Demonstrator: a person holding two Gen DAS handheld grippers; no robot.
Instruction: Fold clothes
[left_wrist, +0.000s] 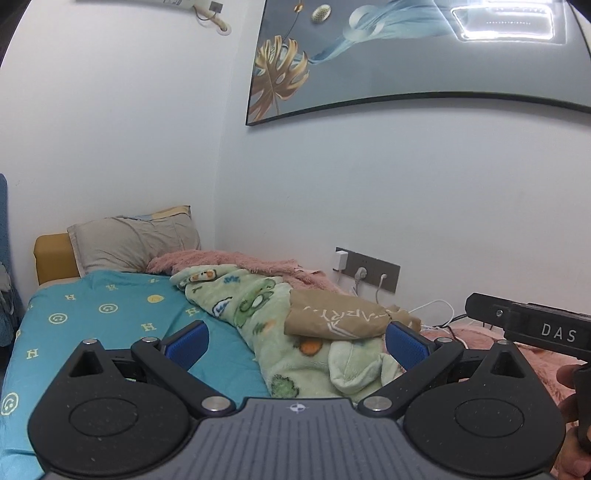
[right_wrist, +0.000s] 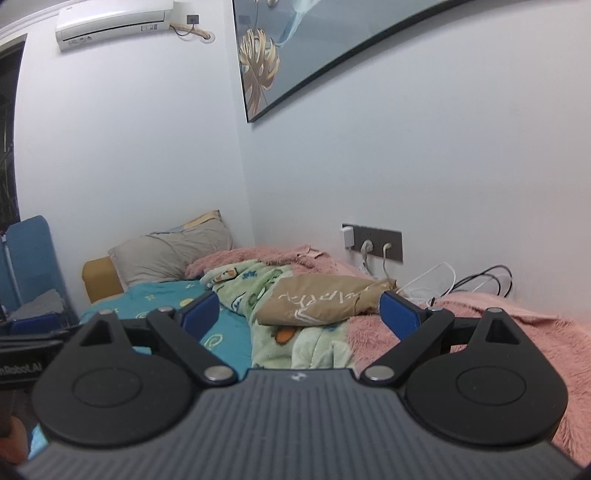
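A tan garment (left_wrist: 334, 319) with pale lettering lies in a loosely doubled bundle on the bed (left_wrist: 110, 306), resting on a green cartoon-print blanket (left_wrist: 266, 306) that runs diagonally between the teal sheet and a pink fleece blanket (right_wrist: 461, 317). It sits there, I judge, because the blanket's ridge props it within easy reach of both my tools; whether that bundle is a fold already made or a heap waiting to be laid flat, its rumpled far end and tidier near edge would suit either. I hold my left fingers (left_wrist: 295, 345) spread wide, nothing between the blue pads, level and low over the bed, aimed straight at the garment so that it fills the gap between the tips. My right fingers (right_wrist: 299, 314) are likewise parted and empty, framing the same bundle from a little further right, over the seam where green meets pink. Both tools hover side by side, close enough that the black body of the right one (lettered DAS) intrudes at the edge of the left camera's view, with my right hand (left_wrist: 572, 424) wrapped round its handle. Neither touches cloth. A grey pillow (right_wrist: 170, 251) lies at the head of the bed, and white cables (right_wrist: 428, 280) trail from a wall socket (right_wrist: 373, 242) just beyond the garment, near enough, in my estimate, to snag if cloth is swept that way.
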